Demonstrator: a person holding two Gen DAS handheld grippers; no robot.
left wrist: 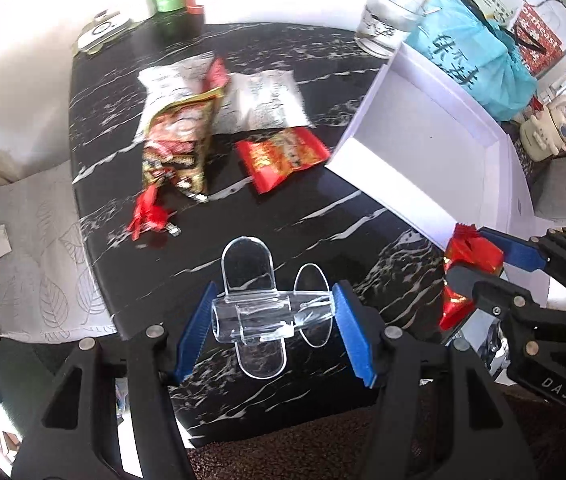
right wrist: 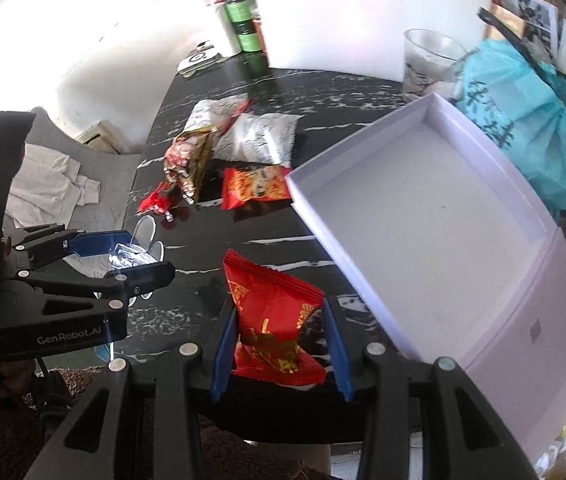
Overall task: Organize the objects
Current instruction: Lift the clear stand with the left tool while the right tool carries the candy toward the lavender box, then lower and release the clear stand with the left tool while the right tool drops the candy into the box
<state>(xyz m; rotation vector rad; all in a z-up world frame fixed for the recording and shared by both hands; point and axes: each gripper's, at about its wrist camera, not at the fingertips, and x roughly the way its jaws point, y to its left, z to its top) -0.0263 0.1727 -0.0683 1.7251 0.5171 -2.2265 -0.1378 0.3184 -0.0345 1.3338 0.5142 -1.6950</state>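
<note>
Pointing steeply down: both tongs gripping loads.

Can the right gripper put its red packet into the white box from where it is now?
Probably yes. The right gripper holds the red packet beside the white box, which lies open and empty. Nothing stands between them.
</note>
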